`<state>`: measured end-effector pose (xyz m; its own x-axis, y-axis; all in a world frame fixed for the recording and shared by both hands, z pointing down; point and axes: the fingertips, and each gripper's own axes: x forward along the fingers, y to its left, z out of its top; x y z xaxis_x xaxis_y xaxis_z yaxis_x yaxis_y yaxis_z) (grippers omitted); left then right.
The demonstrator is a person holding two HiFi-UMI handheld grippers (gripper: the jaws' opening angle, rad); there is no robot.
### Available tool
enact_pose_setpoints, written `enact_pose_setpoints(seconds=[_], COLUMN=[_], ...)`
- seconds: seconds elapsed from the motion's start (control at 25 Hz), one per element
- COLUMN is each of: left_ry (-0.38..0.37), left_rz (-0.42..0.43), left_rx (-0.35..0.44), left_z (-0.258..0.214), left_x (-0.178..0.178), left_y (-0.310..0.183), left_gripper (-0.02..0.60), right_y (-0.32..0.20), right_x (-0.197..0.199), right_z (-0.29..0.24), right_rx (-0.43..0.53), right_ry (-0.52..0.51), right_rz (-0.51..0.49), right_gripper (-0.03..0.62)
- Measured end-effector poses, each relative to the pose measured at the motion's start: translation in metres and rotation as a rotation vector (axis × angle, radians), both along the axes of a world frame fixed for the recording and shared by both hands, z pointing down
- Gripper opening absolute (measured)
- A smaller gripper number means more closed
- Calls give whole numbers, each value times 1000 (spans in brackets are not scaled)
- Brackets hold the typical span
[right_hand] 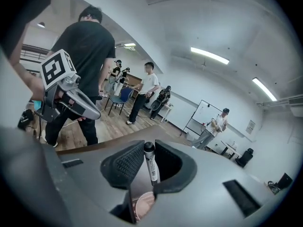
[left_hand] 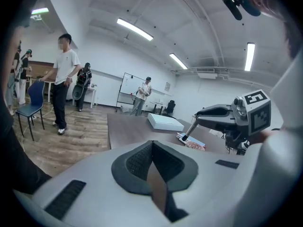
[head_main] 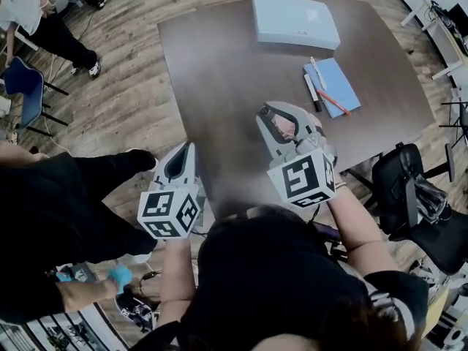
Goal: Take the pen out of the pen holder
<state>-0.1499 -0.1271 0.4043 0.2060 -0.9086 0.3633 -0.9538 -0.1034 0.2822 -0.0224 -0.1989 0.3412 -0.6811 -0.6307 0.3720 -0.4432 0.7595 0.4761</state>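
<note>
My right gripper (right_hand: 147,161) is shut on a black-and-white marker pen (right_hand: 150,167), which stands upright between its pads. The pink round pen holder (right_hand: 143,205) lies just below the pen's lower end. The left gripper view shows the right gripper (left_hand: 193,125) holding the pen (left_hand: 189,131) slanted above the pink holder (left_hand: 194,145). In the head view the right gripper (head_main: 268,117) hovers over the table's near right part, with the holder (head_main: 284,129) under it. My left gripper (head_main: 189,151) hangs at the table's near edge, shut with nothing between its jaws (left_hand: 152,149).
A blue notebook (head_main: 336,83) with a black pen (head_main: 312,93) and an orange pen (head_main: 333,102) lies on the dark brown table (head_main: 227,72). A white box (head_main: 295,20) sits at the far side. Black chairs (head_main: 413,203) stand right; a person in black (head_main: 66,196) stands left.
</note>
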Motion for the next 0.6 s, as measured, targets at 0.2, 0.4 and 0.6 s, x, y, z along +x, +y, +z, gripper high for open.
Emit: enact_pose_setpoints(seconds=[0.2,0.4,0.6], left_ry=[7,10,26], left_rz=[-58,-122,-175], left_rx=[-18,-35,-59], left_z=[8,17,28], left_x=[-16,-28,-37], left_y=[13,29,40], left_gripper=[23,23,23], right_y=[12,25,36], right_x=[-29,-49,-62], right_z=[18,44,72], right_rx=[31,37,69], right_ry=[50,112,208], right_rz=[-121,-207,-287], right_gripper=[86,86,86])
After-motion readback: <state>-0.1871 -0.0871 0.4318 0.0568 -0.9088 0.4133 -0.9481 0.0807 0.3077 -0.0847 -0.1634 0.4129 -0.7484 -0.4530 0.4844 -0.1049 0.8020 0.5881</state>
